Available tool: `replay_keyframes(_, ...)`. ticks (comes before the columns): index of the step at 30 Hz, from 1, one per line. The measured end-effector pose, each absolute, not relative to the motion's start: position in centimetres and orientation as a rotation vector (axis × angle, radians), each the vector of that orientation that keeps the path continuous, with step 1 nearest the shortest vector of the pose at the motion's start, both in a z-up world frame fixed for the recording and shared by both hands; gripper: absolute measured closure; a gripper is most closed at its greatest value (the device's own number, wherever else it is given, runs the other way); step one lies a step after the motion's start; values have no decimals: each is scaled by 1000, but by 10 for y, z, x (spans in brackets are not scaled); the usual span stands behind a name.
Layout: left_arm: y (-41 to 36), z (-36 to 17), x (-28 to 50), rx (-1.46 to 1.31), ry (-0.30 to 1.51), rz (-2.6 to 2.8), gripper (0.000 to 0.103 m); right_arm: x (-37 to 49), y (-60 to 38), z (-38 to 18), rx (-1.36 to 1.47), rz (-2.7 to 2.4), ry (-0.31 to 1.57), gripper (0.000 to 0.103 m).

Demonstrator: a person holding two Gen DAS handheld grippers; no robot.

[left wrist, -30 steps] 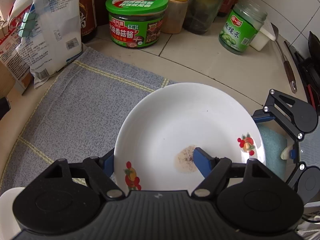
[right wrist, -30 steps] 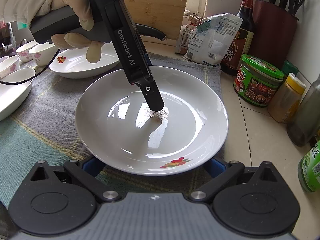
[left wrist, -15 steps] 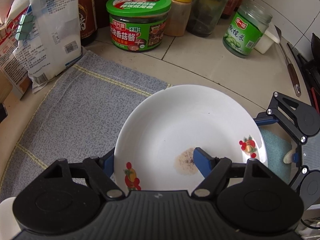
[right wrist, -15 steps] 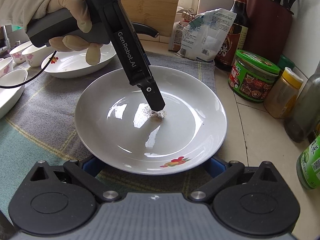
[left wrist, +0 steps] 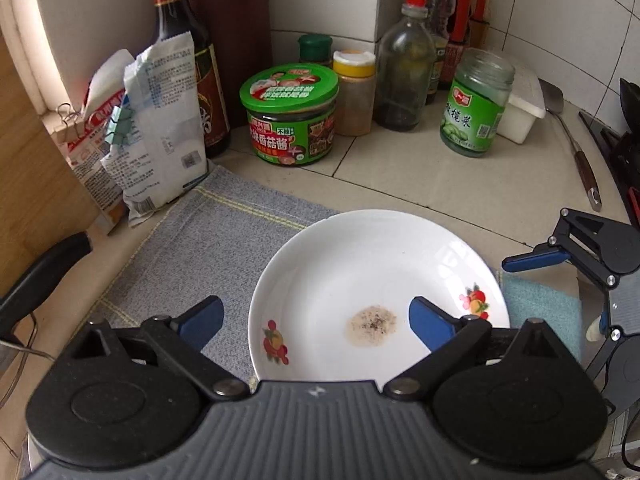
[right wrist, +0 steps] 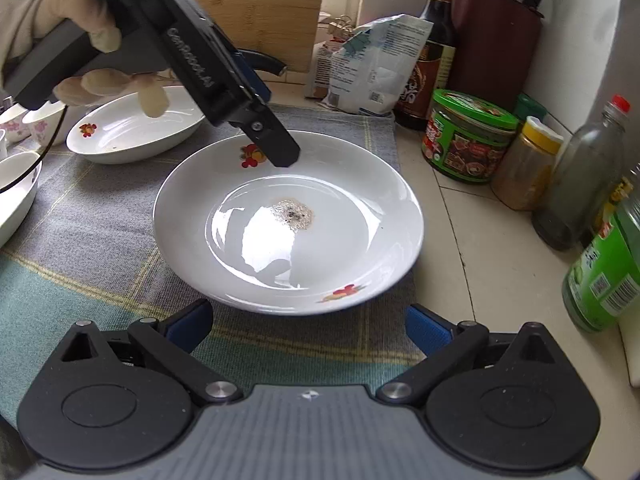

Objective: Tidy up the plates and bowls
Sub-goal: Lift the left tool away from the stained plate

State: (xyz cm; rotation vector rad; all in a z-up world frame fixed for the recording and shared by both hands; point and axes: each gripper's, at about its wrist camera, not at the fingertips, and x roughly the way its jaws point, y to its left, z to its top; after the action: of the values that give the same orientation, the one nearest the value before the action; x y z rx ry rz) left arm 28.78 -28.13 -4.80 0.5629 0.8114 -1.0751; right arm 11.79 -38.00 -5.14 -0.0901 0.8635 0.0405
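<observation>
A white plate [left wrist: 360, 264] with fruit prints and a brownish speckled stain [left wrist: 372, 326] in its middle lies flat on the grey cloth [left wrist: 208, 248]. My left gripper [left wrist: 316, 312] hangs above the plate's near rim, its jaws opening wide, and neither pad touches the plate. In the right wrist view the same plate [right wrist: 340, 208] is seen, with the left gripper [right wrist: 276, 126] lifted over its far rim in a gloved hand [right wrist: 92, 80]. My right gripper [right wrist: 310, 324] stands open just short of the plate's near rim, holding nothing; one of its fingers [left wrist: 532, 258] shows at the right.
A second white plate [right wrist: 132, 132], small flowered bowls [right wrist: 36, 120] and another white dish [right wrist: 16, 196] sit on the cloth at the left. Jars and bottles [left wrist: 290, 116], bags [left wrist: 160, 128] and a spatula [left wrist: 576, 152] crowd the counter's back. A black handle [left wrist: 40, 276] juts in at the left.
The left gripper let go of the plate's rim, spread its jaws and rose back from it. The plate now lies flat, farther from the right gripper.
</observation>
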Motion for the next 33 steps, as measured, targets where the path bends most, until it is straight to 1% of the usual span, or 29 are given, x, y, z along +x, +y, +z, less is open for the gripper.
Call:
replay_keyframes(11, -237, -16, 223, 486, 695, -985, 3, 90, -369, -40, -5, -68, 857, 0)
replay_keyframes(19, -191, 0, 184, 339, 689, -863, 3, 84, -352, -28, -22, -47, 821, 0)
replay_keyframes(27, -143, -6, 154, 247, 673, -656, 2, 80, -339, -27, -40, 28, 792, 0)
replay_keyframes(33, -109, -19, 134, 191, 719, -559, 2, 86, -321, -29, -88, 88, 796, 0)
